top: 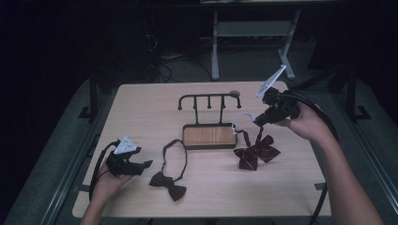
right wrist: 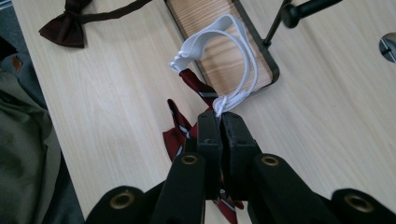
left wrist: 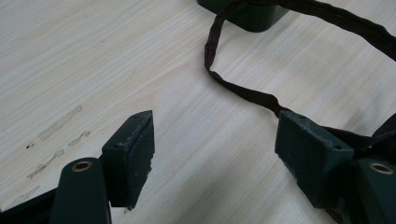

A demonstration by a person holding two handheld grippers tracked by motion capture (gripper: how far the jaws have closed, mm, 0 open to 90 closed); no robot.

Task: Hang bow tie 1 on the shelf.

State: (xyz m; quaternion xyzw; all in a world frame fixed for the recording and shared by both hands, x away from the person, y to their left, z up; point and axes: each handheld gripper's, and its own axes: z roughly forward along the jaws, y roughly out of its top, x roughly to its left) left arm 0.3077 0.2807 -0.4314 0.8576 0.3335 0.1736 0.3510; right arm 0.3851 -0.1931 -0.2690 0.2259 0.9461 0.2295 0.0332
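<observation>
With our right gripper clamped on the thin white loop of the red bow tie beside the hook stand, we fear the loop slips out, while our left gripper rests with jaws apart near the brown bow tie.

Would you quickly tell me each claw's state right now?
Left claw: open, holding nothing.
Right claw: shut on the white strap of the red bow tie.
</observation>
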